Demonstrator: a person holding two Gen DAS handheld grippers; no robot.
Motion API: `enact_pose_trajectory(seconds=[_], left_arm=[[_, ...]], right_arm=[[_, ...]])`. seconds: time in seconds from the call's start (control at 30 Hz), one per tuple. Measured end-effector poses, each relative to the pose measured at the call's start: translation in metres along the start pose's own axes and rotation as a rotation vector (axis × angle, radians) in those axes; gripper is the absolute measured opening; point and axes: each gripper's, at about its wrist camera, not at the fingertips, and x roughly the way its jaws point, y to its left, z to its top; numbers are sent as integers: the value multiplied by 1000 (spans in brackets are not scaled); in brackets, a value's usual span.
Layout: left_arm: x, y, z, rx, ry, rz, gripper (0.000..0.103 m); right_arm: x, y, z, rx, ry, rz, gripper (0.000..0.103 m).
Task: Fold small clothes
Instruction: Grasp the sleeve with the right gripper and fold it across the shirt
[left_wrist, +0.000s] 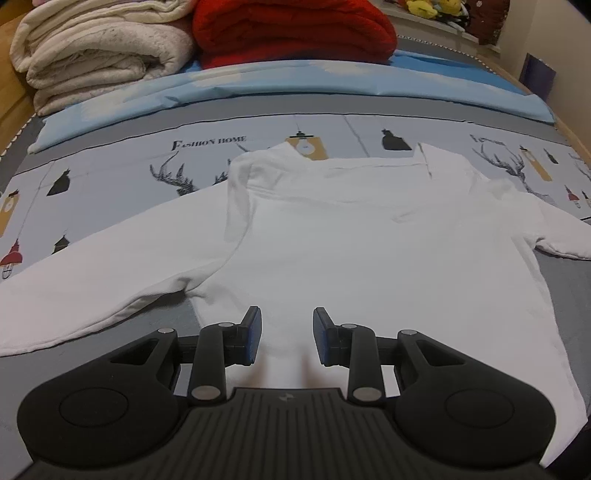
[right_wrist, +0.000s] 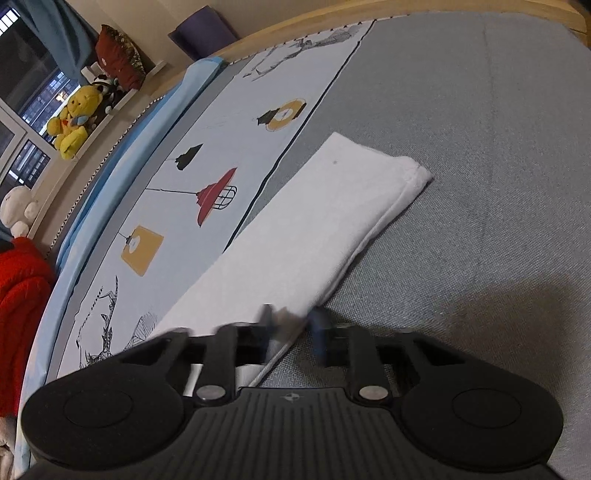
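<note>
A white long-sleeved top (left_wrist: 351, 236) lies spread flat on the bed (left_wrist: 110, 158), filling the middle of the left wrist view, with the left tongs (left_wrist: 287, 334) parted wide over its lower hem and holding nothing. In the right wrist view one sleeve (right_wrist: 314, 229) runs from centre right down to the right tongs (right_wrist: 291, 328), whose blurred fingers sit apart astride its edge without clamping it.

We are seeing open bedspread (right_wrist: 498, 147) lying to the right of the white shirt (left_wrist: 369, 251); at the far edge, a cream blanket (left_wrist: 99, 51) and red blanket (left_wrist: 291, 33) are blocking passage.
</note>
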Motion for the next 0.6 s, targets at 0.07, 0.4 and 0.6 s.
enact_pose_trajectory(seconds=[0.07, 0.4, 0.6], left_arm=[[0, -3, 1, 4, -1, -9, 34], [-11, 15, 0, -15, -31, -17, 34], [-25, 46, -7, -70, -51, -1, 34]], right_arm=[[1, 1, -2, 9, -4, -9, 6], [-21, 58, -10, -127, -199, -118, 4], [-75, 177, -60, -478, -416, 3, 4]])
